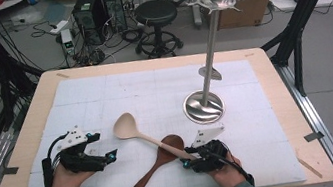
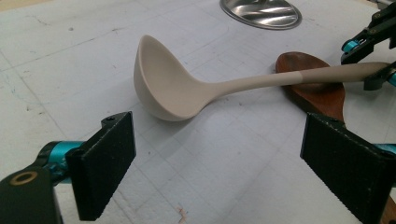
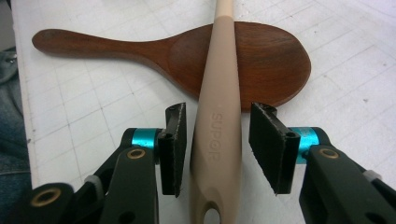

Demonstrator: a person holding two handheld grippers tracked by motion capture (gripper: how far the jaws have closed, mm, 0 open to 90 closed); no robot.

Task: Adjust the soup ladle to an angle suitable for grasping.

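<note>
Right gripper [image 3: 217,149]: jaws standing spread to either side of the handle of the beige ladle [image 3: 219,121], a narrow gap showing on each side between pad and handle, so the pads are not pressing it. The handle is running straight out from between these jaws, its hanging hole lying at their base. In the high view the right gripper [image 1: 185,163] is sitting at the near edge of the tabletop, in the person's right hand [image 1: 224,168].

Beige ladle [image 1: 132,129]: handle lying across the broad blade of the dark wooden spoon [image 3: 187,51] just beyond the jaws; bowl resting on the white gridded mat [image 1: 154,90], well beyond the jaws.

Dark wooden spoon [image 1: 158,163]: lying flat on the mat under the ladle's handle, its own handle stretching away to the left of the right gripper's jaws.

Left gripper [image 2: 224,158]: jaws spread wide, nothing between them, mat showing in the gap. The ladle's bowl [image 2: 163,84] is lying just beyond and between these jaws; the wooden spoon [image 2: 317,79] is lying beyond the right-hand jaw. In the high view the left gripper [image 1: 105,151] is resting at the near left of the mat.

Steel stand [image 1: 204,105]: round base and upright pole standing on the mat, well beyond the right gripper's jaws.
</note>
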